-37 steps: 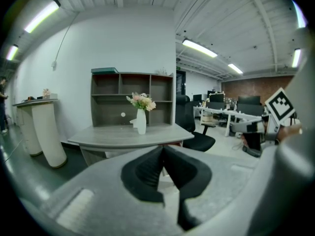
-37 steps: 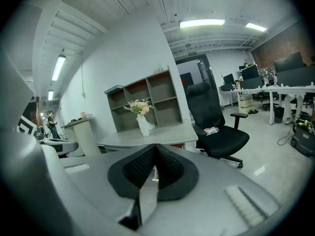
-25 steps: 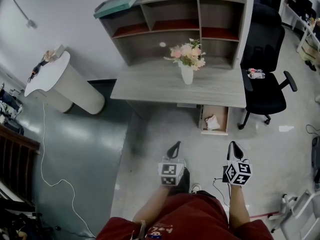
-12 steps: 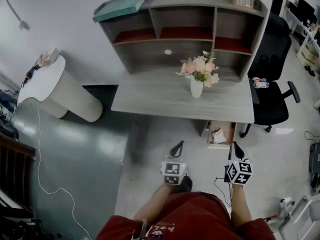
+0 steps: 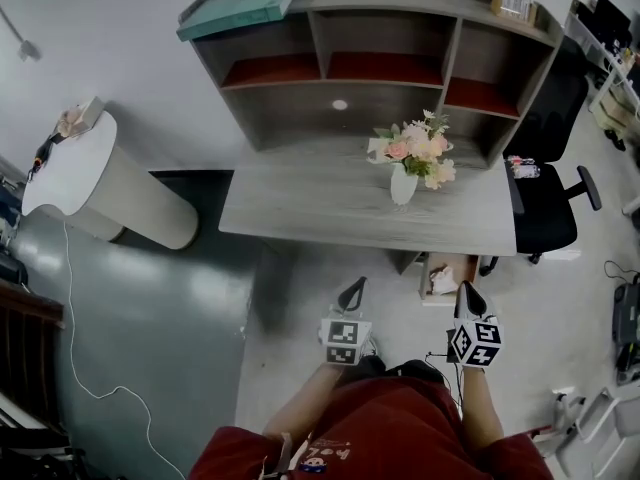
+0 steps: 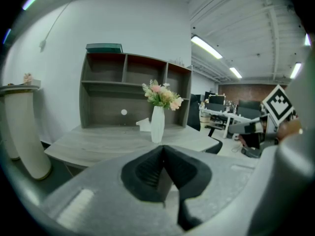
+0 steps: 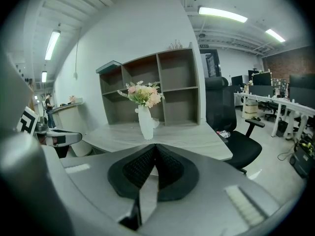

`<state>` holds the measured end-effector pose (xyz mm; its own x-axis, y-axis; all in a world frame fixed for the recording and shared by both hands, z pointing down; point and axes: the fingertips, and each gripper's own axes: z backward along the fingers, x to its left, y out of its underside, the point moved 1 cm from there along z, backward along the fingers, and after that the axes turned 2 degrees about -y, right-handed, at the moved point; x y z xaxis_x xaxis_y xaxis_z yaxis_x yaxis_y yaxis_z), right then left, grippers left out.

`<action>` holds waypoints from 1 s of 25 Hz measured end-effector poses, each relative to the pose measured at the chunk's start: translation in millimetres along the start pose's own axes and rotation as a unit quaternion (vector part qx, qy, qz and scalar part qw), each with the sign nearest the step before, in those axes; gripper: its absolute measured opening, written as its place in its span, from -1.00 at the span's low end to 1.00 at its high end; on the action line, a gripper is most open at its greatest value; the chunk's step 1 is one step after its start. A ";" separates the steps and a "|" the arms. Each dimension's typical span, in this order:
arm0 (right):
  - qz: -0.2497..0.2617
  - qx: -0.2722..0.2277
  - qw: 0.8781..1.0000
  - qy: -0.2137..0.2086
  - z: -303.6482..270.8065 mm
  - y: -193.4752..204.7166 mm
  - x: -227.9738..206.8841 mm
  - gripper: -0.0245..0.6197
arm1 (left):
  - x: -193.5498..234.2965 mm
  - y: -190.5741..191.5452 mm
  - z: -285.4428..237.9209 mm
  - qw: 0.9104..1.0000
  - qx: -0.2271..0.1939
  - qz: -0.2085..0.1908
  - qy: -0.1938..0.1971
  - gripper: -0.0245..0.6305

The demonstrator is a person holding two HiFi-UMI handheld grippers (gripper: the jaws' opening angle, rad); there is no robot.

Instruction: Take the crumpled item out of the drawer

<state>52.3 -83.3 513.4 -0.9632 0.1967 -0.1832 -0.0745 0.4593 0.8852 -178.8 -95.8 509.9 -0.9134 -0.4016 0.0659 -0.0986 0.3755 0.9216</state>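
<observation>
A crumpled white item (image 5: 443,281) lies in the open wooden drawer (image 5: 431,268) under the right end of the grey desk (image 5: 320,208). My right gripper (image 5: 469,290) is shut and empty, its tip just to the right of the drawer's near end. My left gripper (image 5: 352,288) is also shut and empty, over the floor to the left of the drawer. In the left gripper view the left gripper (image 6: 162,149) points at the desk and the vase (image 6: 157,124). The right gripper (image 7: 155,146) faces the same vase (image 7: 145,123); the drawer is hidden in both gripper views.
A white vase of flowers (image 5: 404,180) stands on the desk before a hutch of shelves (image 5: 370,58). A black office chair (image 5: 545,203) stands right of the desk. A white rounded stand (image 5: 100,183) is at the left, with a cable (image 5: 75,298) trailing on the floor.
The desk and drawer have come nearer to both grippers as the person stepped forward. Both grippers have stayed shut, side by side.
</observation>
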 end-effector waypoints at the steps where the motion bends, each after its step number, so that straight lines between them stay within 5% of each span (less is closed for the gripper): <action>1: -0.001 0.002 1.000 0.003 -2.6 0.6 -0.8 -0.93 | 2.0 -0.8 -3.4 1.000 0.001 -0.001 0.002 -0.93; 25: -0.031 0.002 0.999 -0.018 -83.2 -34.4 -133.4 -0.93 | -55.6 -52.2 -147.3 1.000 0.004 -0.018 -0.016 -0.93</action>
<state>161.8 -197.5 543.0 -0.9467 0.1991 -0.2531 -0.1328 0.4748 0.8700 -64.7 -216.2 514.5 -0.9213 -0.3884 0.0201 -0.1353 0.3685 0.9198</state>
